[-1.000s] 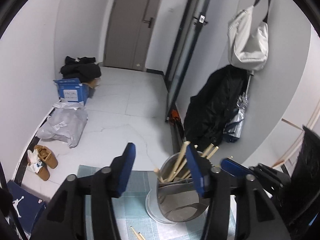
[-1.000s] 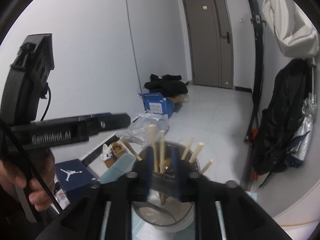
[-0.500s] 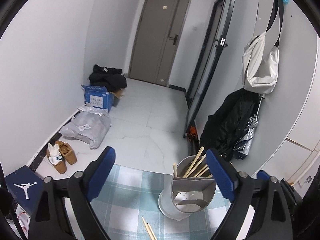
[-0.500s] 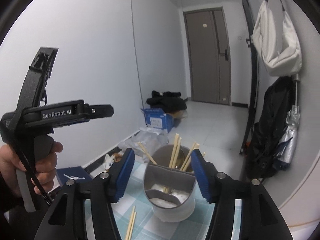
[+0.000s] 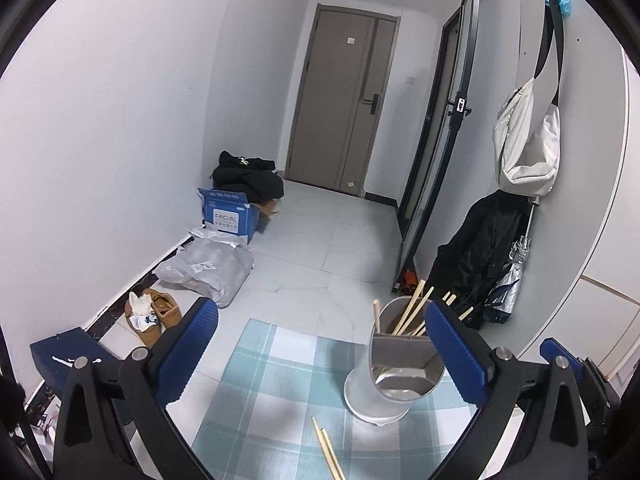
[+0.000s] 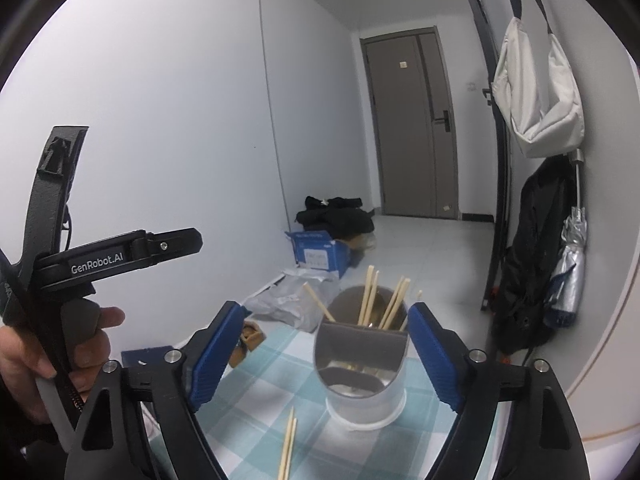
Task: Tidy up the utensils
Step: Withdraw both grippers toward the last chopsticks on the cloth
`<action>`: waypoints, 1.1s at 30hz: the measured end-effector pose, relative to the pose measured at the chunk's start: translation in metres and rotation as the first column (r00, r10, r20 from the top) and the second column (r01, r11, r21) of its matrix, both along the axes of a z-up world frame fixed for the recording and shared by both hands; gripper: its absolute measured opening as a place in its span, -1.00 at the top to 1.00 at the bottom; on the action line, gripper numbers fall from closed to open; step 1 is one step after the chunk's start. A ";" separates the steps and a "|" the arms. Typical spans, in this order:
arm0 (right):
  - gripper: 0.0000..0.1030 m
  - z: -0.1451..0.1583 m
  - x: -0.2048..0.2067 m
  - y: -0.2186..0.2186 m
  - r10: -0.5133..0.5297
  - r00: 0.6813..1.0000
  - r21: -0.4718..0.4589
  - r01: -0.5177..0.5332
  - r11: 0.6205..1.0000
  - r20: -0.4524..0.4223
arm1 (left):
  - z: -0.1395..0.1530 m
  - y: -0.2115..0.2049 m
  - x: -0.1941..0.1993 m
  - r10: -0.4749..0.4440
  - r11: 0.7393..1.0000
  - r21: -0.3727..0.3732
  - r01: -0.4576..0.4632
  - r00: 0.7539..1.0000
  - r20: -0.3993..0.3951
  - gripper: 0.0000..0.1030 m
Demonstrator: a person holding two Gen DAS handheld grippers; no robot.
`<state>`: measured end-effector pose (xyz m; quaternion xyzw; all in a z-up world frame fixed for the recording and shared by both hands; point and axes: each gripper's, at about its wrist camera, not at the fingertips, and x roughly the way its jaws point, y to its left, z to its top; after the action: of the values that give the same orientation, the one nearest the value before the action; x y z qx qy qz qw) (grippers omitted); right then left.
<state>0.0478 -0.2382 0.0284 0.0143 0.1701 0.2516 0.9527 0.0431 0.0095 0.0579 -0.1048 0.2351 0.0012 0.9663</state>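
Chopsticks [image 6: 289,444] lying loose on the checked counter [image 5: 256,392] before the holder [image 6: 362,364]. Both grippers, left [image 5: 322,354] and right [image 6: 322,354], just spread, holding nothing. Descend low, straddle the pair mid-length, pinch square.

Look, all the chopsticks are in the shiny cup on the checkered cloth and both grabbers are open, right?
Not all. Two chopsticks lie loose on the checkered cloth in front of the shiny cup, as the right wrist view shows. The rest stand in the cup, and both the left gripper and right gripper are open.
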 end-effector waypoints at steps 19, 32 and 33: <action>-0.86 -0.107 0.020 0.033 -0.044 0.957 -0.175 -0.008 0.984 -0.287 | -0.093 0.037 0.004 0.073 0.994 -0.069 -0.087 0.979 -0.192 -0.97; -0.33 -0.192 0.052 0.082 -0.064 0.859 -0.345 -0.135 0.929 -0.508 | -0.110 0.070 0.020 0.096 0.975 -0.164 -0.148 0.952 -0.291 -0.97; -0.28 -0.195 0.052 0.084 -0.067 0.857 -0.356 -0.140 0.924 -0.511 | -0.111 0.073 0.020 0.103 0.973 -0.167 -0.157 0.950 -0.296 -0.97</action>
<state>0.1002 -0.1540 -0.1664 -0.1074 0.4634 0.2192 0.8519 0.0631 0.0823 -0.0529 -0.2098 0.3636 0.0580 0.9057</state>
